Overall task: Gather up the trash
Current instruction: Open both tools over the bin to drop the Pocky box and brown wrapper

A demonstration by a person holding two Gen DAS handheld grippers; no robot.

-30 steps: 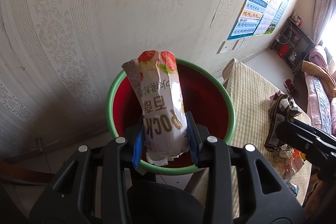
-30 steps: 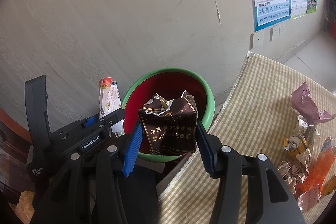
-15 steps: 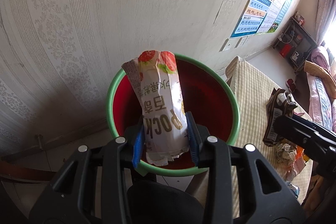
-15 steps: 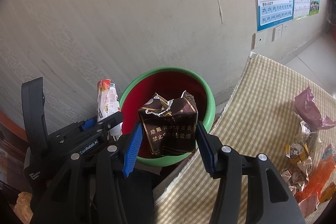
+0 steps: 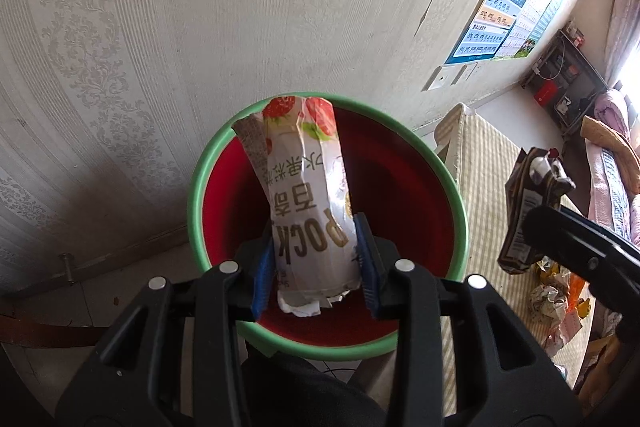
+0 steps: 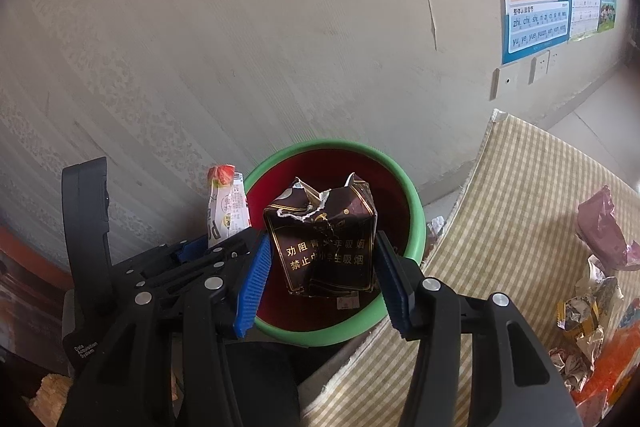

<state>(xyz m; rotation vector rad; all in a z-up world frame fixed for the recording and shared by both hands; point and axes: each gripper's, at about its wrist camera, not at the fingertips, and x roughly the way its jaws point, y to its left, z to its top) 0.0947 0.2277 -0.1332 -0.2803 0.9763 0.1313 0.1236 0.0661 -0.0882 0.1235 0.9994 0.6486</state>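
Observation:
A red bin with a green rim (image 5: 460, 211) (image 6: 416, 223) stands on the floor by the wall. My left gripper (image 5: 316, 259) is shut on a white snack wrapper with strawberries (image 5: 308, 195) and holds it above the bin's opening. The wrapper also shows in the right wrist view (image 6: 226, 207). My right gripper (image 6: 320, 267) is shut on a crumpled dark brown cigarette pack (image 6: 324, 247), held over the bin's near side. The pack also shows in the left wrist view (image 5: 528, 215).
A checked cloth (image 6: 500, 227) covers the table right of the bin. Several crumpled wrappers (image 6: 588, 315) and a pink bag (image 6: 600, 227) lie on it. The wallpapered wall (image 5: 200, 7) is close behind the bin.
Both grippers have moved a little closer over the bin, each still holding its piece of trash. The right gripper has drifted further left.

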